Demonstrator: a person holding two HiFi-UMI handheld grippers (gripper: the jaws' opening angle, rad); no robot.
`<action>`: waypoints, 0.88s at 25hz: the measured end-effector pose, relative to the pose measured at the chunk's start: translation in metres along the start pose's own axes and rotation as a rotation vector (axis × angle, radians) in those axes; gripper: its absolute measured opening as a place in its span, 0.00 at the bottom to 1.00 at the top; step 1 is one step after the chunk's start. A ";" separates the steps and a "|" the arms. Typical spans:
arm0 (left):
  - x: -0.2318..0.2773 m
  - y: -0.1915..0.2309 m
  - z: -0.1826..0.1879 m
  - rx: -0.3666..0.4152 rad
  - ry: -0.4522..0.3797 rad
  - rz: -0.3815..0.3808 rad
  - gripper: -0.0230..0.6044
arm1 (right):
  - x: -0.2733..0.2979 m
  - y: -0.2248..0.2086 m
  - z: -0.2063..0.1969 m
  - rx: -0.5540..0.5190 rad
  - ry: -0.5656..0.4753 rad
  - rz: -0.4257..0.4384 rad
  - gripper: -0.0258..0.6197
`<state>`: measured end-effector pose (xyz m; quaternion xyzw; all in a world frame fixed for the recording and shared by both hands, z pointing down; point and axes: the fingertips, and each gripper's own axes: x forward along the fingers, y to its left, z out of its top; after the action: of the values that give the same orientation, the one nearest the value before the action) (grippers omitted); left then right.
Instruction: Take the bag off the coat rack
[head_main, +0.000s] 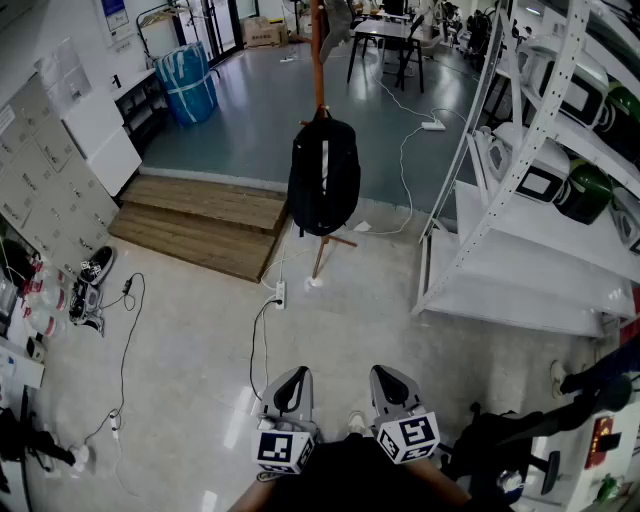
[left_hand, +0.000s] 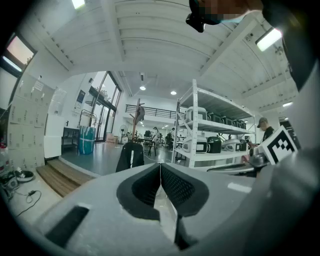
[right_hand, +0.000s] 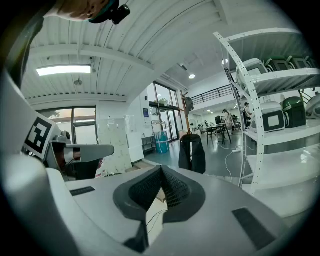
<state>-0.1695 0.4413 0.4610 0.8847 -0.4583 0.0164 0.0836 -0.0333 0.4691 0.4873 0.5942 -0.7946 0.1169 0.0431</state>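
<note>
Both tongs sit low in front of me, side by side. My left gripper (head_main: 292, 378) and right gripper (head_main: 390, 378) each have their jaws pressed together, pinching nothing. Well ahead, the black bag (head_main: 323, 175) hangs on the orange coat rack (head_main: 318, 60). Pale floor (head_main: 190, 350) stretches between us. Wooden steps (head_main: 200, 225) edge the left and white shelving (head_main: 500, 170) the right. A power strip (head_main: 280, 293) lies near the rack's foot.
</note>
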 end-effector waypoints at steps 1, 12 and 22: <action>0.001 -0.001 0.000 0.008 -0.002 -0.003 0.07 | 0.000 -0.001 0.000 0.000 -0.001 0.001 0.06; 0.009 -0.014 -0.001 0.019 -0.013 0.005 0.07 | -0.003 -0.013 0.002 0.003 -0.007 0.018 0.06; 0.023 -0.038 -0.003 0.013 -0.010 0.036 0.07 | -0.010 -0.035 0.004 0.013 -0.010 0.062 0.06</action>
<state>-0.1245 0.4446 0.4612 0.8770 -0.4742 0.0167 0.0753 0.0038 0.4686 0.4862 0.5701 -0.8121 0.1202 0.0317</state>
